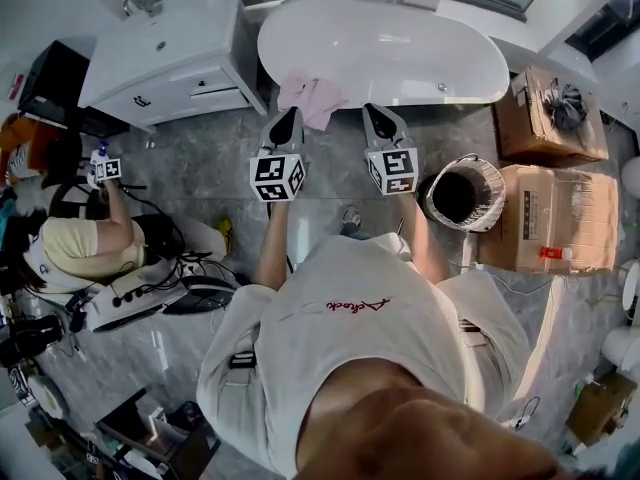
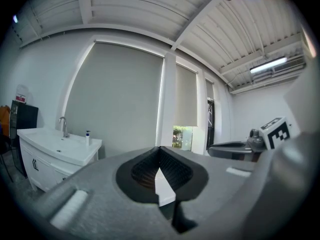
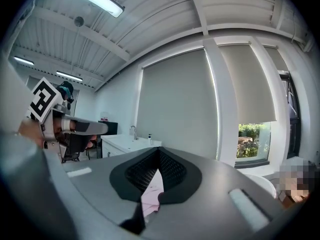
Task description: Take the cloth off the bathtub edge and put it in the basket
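Head view alone shows the soft pink cloth [image 1: 313, 98] draped on the glossy white bathtub [image 1: 425, 96] rim at 12 o'clock, and the round woven basket [image 1: 490, 183] at 3 o'clock, open floor between. Left gripper [image 1: 293, 116] and right gripper [image 1: 370, 113] are closed, empty; right gripper view glimpses pink below its jaws

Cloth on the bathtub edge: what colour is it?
The cloth is pale pink; the head view shows it best.

The grey floor [image 1: 190, 183] carries the bathtub [image 1: 400, 53], basket [image 1: 493, 183], vanity [image 1: 165, 48] and cardboard boxes [image 1: 565, 218].
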### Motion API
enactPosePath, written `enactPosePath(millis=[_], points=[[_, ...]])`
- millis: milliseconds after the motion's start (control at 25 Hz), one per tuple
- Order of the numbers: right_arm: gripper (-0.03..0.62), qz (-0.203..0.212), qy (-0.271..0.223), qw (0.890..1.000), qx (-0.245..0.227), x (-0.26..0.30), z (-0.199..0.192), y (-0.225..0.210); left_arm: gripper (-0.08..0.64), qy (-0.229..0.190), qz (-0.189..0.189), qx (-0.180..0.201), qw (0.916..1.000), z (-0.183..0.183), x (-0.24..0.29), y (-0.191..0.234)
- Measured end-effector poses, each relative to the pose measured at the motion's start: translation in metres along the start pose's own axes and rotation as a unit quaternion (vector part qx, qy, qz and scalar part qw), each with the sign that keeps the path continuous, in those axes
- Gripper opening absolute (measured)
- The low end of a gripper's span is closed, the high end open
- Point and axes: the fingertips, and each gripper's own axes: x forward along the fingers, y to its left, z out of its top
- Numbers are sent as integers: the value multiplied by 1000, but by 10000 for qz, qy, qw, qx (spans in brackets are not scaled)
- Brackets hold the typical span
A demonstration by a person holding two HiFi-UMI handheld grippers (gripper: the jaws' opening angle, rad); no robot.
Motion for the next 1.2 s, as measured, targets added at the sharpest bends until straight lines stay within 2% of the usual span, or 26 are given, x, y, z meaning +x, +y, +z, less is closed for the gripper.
enactPosePath(millis=[480,1200], points=[[6,134,85,9999,-13,71,-4,-71,0,54,97,12,9999,7,98,12],[6,198,261,9994,134,134,-20,-91,0,222,263,-118,9993,-5,149,55]])
